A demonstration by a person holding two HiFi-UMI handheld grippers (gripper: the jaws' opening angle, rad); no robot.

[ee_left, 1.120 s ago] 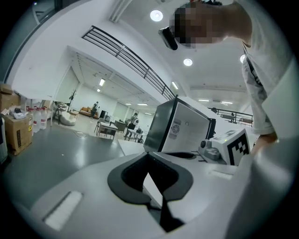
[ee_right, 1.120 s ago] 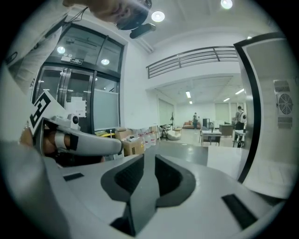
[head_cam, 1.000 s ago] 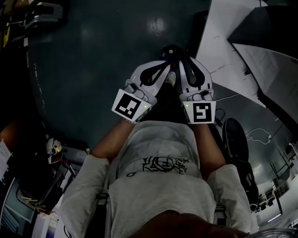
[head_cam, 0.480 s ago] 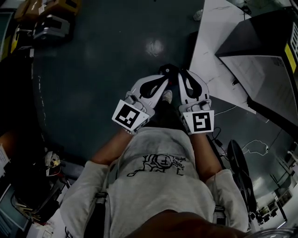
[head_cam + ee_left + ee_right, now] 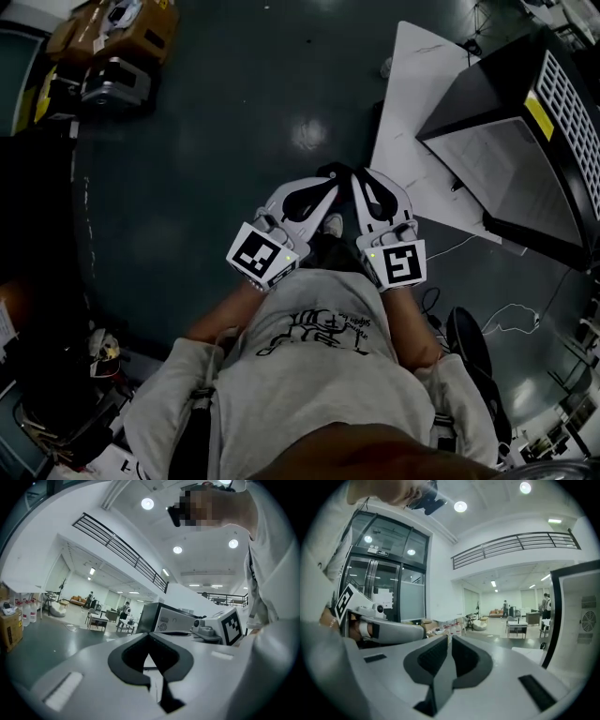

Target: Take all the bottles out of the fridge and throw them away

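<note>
Holding both tools empty near the fridge [image 5: 502,159].
Fridge, a black box with a white vented panel, stood on a white board [image 5: 412,103] ahead and to the person's right; its inside was hidden, so bottles could not be made out. Left gripper [image 5: 332,174] had its jaws pressed together on nothing. Right gripper [image 5: 359,176], just beside it, had just been closing, with a narrow slit left and nothing between. Both pointed out over the dark floor [image 5: 216,122].
</note>
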